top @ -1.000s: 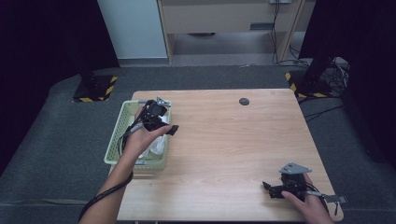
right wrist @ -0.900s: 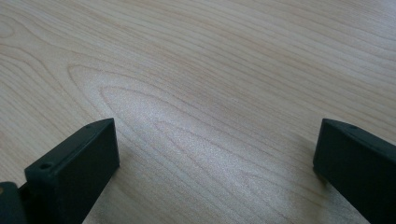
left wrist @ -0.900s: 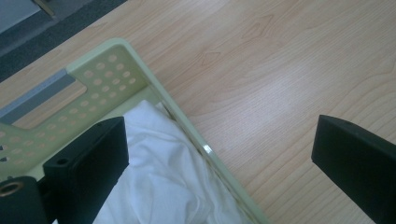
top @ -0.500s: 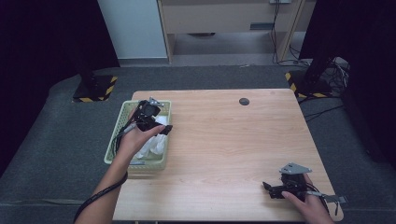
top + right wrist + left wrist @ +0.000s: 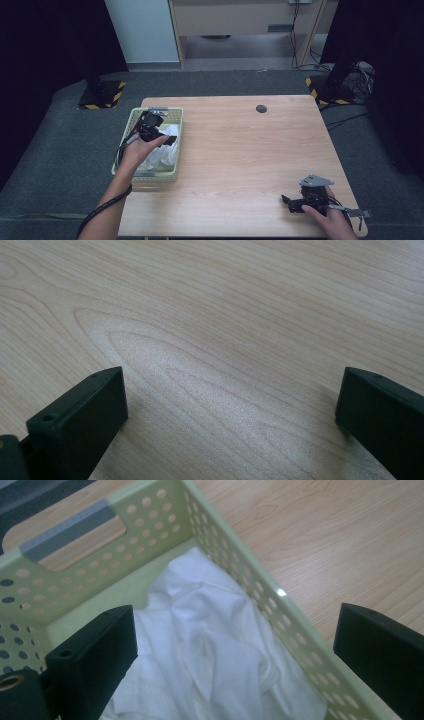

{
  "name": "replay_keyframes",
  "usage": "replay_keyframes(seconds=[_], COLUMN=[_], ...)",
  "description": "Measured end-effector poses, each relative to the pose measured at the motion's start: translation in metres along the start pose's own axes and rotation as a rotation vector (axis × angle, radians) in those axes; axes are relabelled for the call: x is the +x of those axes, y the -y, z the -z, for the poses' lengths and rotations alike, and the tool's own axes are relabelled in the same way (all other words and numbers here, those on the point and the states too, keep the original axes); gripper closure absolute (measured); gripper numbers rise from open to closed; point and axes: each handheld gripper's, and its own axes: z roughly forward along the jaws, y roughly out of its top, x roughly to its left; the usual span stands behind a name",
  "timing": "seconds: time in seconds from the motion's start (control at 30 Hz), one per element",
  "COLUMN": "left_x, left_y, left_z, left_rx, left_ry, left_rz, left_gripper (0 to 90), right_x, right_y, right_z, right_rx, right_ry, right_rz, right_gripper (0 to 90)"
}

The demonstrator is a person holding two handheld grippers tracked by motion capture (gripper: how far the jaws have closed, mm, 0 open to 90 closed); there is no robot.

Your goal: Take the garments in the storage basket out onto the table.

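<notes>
Two hand-held black grippers, bare forearms

The left gripper [image 5: 161, 131] trails a black cable along the forearm; the right gripper [image 5: 295, 202] carries a grey three-cornered plate on top. Both have blocky matte-black jaws with small screw holes.

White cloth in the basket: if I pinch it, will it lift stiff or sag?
The white cloth lies crumpled in soft folds, so it will probably sag and trail. It looks thin, likely light. The open left gripper above it may snag cloth on the perforated basket.
</notes>
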Motion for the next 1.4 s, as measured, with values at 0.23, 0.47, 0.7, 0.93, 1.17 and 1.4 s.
replay_keyframes(seconds=[0.23,0.47,0.7,0.93,1.17,1.4], left_x=[0.014,0.022,0.025,0.025,0.031,0.033], left_y=[0.015,0.023,0.028,0.032,0.032,0.034], left_z=[-0.01,-0.023,-0.044,-0.063,-0.07,-0.077], left_rx=[0.016,0.025,0.042,0.053,0.057,0.086], left_ry=[-0.006,0.059,0.087,0.119,0.133,0.128], left_rz=[0.027,0.037,0.078,0.115,0.128,0.141], left_gripper=[3.2,2.7,2.2,2.1,1.3,0.3], right_x=[0.0,0.0,0.0,0.0,0.0,0.0], right_y=[0.0,0.0,0.0,0.001,0.001,0.001], right_z=[0.0,0.0,0.0,0.001,0.002,0.002], right_rx=[0.0,-0.001,-0.002,0.0,0.002,0.001], right_ry=[0.0,-0.001,-0.001,-0.001,-0.006,-0.006], right_rz=[0.001,0.003,0.002,0.0,-0.003,0.0], right_gripper=[0.5,0.5,0.5,0.5,0.5,0.5])
